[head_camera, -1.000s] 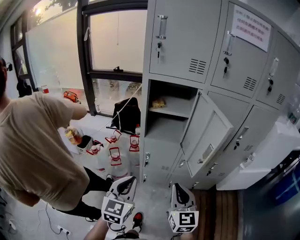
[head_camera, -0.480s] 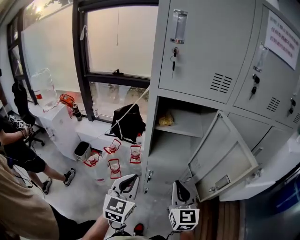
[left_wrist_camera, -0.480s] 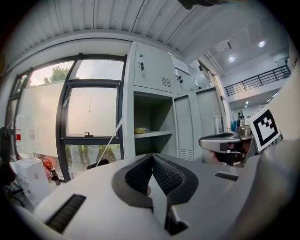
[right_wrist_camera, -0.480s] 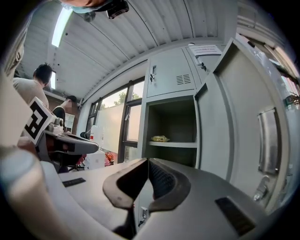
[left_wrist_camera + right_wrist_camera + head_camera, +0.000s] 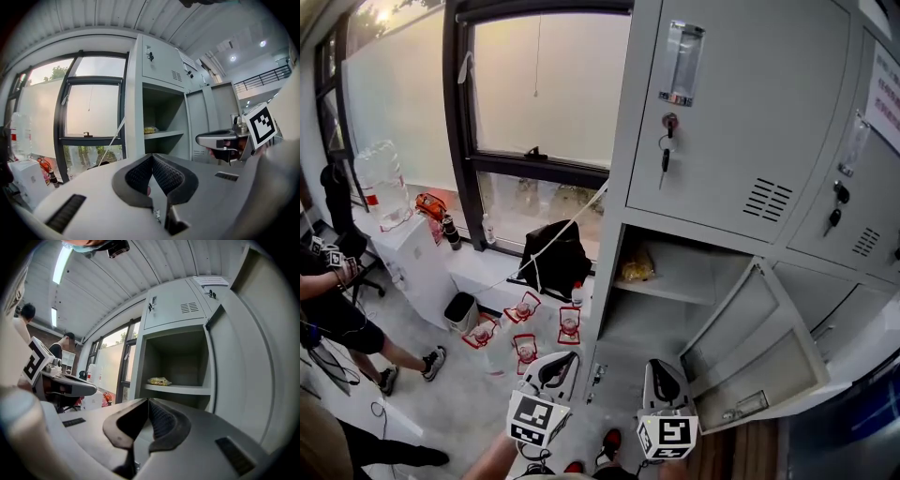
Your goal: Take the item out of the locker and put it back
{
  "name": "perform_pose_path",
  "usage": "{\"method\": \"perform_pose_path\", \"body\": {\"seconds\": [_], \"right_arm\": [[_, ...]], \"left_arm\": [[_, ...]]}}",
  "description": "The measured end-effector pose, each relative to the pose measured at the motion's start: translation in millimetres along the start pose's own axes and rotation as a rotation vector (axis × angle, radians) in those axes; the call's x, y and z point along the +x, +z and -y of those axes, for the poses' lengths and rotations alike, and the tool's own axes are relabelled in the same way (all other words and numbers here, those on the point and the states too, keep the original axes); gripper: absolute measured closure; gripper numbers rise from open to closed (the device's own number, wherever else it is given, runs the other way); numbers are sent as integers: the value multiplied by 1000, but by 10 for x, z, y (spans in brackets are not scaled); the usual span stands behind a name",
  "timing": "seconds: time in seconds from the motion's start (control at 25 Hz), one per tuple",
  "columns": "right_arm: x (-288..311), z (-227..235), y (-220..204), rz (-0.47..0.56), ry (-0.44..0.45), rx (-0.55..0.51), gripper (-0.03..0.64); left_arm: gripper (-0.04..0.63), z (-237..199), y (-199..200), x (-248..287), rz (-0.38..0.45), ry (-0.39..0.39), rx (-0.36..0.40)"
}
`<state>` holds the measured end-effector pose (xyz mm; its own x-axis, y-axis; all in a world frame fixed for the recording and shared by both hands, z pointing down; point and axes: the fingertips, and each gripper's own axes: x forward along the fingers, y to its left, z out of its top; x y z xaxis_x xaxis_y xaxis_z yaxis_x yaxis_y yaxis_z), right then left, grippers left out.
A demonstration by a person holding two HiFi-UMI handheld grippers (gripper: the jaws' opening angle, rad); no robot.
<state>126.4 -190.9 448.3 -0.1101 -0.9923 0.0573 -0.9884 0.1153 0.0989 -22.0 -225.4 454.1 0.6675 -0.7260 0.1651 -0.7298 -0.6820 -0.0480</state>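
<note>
The yellow packaged item lies on the shelf of the open grey locker, at its left side. The left gripper view shows this item straight ahead, and the right gripper view has the item ahead too. My left gripper and right gripper are low in the head view, side by side, well short of the locker. Both are shut with nothing between the jaws. Each gripper view catches the other: the right gripper, the left gripper.
The locker door hangs open to the right. A black bag and several red-framed bottles sit on the floor left of the locker, below the window. A person is at the far left. Keys hang in the upper door.
The locker has come closer and larger in the head view. The person in the beige shirt has slid out at the lower left. Both grippers stay shut at the bottom edge.
</note>
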Motion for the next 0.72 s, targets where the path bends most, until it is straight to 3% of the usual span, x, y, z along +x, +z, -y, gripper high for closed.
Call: {"method": "perform_pose_path", "body": {"seconds": [0.24, 0.4, 0.52, 0.72], "right_arm": [[482, 84, 140, 23, 58, -94, 594], [792, 98, 322, 21, 90, -259, 589], [1001, 98, 472, 4, 100, -411, 478], [1317, 94, 584, -29, 137, -614, 352]], "left_arm": [[574, -218, 44, 281, -1, 45, -3], [574, -340, 111, 435, 4, 70, -1], [574, -410, 144, 530, 9, 83, -6], [574, -506, 142, 608, 14, 107, -25]]}}
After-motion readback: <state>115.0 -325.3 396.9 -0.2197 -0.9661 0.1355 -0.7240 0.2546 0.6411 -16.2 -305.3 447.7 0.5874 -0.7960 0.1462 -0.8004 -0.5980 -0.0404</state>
